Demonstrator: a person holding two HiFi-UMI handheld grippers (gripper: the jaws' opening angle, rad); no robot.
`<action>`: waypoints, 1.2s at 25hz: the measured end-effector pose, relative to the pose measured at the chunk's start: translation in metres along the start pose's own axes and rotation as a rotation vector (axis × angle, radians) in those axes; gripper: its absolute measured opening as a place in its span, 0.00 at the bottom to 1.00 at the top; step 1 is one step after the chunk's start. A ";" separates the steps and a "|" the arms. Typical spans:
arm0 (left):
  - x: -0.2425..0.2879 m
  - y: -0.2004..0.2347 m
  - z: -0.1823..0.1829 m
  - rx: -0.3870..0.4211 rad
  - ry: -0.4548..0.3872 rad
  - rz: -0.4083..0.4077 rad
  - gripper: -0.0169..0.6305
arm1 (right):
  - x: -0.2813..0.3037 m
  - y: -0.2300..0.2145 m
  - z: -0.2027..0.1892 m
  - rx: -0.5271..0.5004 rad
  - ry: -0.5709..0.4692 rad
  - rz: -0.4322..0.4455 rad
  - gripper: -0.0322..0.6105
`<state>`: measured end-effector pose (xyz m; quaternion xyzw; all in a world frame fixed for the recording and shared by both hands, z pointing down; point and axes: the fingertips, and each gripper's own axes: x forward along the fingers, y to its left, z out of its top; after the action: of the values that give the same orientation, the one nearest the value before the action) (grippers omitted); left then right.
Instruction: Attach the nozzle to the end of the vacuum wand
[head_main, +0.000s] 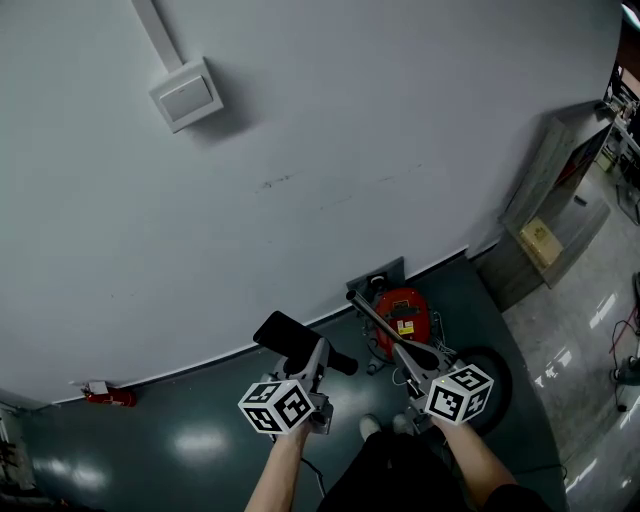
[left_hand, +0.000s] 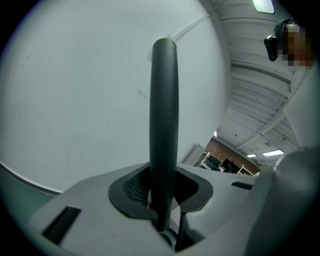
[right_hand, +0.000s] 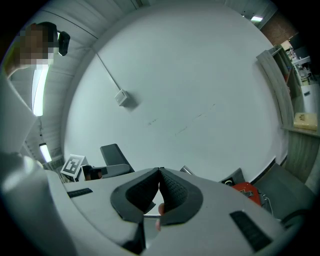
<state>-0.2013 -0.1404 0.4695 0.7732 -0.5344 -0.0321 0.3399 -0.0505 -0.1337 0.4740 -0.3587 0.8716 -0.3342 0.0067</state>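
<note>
My left gripper (head_main: 322, 360) is shut on a black vacuum nozzle (head_main: 290, 338), whose flat head points up-left toward the wall. In the left gripper view the nozzle's black tube (left_hand: 164, 120) stands upright between the pads. My right gripper (head_main: 412, 368) is shut, and its pads (right_hand: 172, 187) meet at the tips with nothing visible between them. A silver wand (head_main: 385, 328) slants from the right gripper toward the wall, over a red vacuum cleaner (head_main: 405, 312). Its end (right_hand: 186, 170) peeks over the right jaw. I cannot see whether the wand is held. The nozzle (right_hand: 114, 154) is apart from the wand.
A white wall (head_main: 330, 150) fills the view ahead, with a switch box (head_main: 186, 94) on a conduit. Dark green floor (head_main: 190, 440) lies below. A wooden shelf unit (head_main: 548, 232) stands at the right. A small red object (head_main: 110, 397) lies at the baseboard on the left.
</note>
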 end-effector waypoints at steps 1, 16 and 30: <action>0.002 0.001 0.002 -0.004 -0.004 0.001 0.16 | 0.001 -0.001 0.001 -0.002 0.002 0.001 0.08; 0.040 0.027 0.029 -0.036 -0.023 0.053 0.16 | 0.046 -0.032 0.015 0.017 0.055 0.034 0.08; 0.078 0.043 0.054 -0.033 -0.037 0.090 0.16 | 0.091 -0.069 0.011 -0.117 0.125 0.076 0.08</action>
<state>-0.2247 -0.2414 0.4769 0.7418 -0.5743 -0.0398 0.3440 -0.0731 -0.2329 0.5268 -0.3034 0.9013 -0.3041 -0.0560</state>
